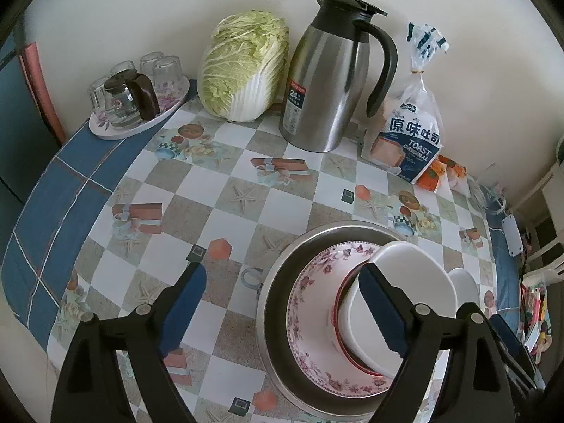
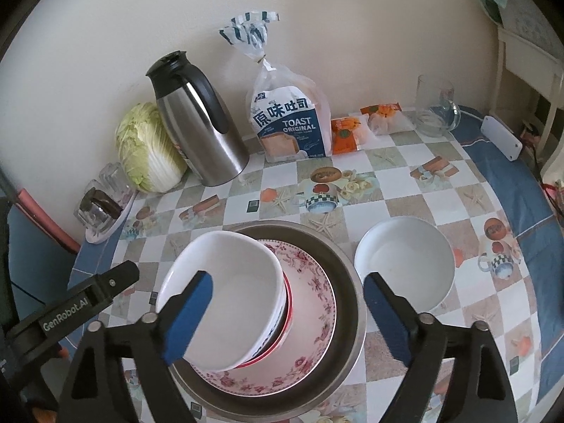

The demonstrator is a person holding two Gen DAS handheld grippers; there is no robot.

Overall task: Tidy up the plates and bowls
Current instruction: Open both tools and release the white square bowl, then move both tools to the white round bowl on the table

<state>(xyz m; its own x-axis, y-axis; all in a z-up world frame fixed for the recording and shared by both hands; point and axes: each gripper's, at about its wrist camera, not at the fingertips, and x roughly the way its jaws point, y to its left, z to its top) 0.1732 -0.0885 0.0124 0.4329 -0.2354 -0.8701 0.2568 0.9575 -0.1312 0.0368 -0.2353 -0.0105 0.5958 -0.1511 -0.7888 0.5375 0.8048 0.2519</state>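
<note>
Stacked dishes sit near the front of the bench: a wide round stainless-steel basin [image 2: 347, 264] holds a white plate with a pink flower border [image 2: 319, 294], and on that plate stands a red-rimmed bowl [image 2: 288, 312] with a tall plain white bowl [image 2: 243, 271] nested in it, tilted. A second shallow white bowl [image 2: 403, 264] rests alone on the bench just beside the basin, on its right in the right wrist view.

The left gripper [image 1: 278, 313] has its jaws spread wide and grips nothing; one blue pad hangs over the checked oilcloth [image 1: 218, 190], the other in front of the tall white bowl, and whether it touches the bowl cannot be told. The right gripper [image 2: 289, 313] is likewise spread wide and holds nothing; its jaws straddle the stack, one pad in front of the tall white bowl's near wall, the other between the basin and the lone white bowl.

Along the wall at the back stand a head of napa cabbage [image 1: 243, 67], a brushed-steel vacuum jug with a black handle and lid [image 1: 331, 81], a bag of sliced toast [image 1: 410, 137], orange snack packets [image 2: 347, 130] and a clear glass jug [image 2: 435, 107]. An oval flowered tray [image 1: 141, 109] at the far left carries upturned glasses and a small glass pot.
</note>
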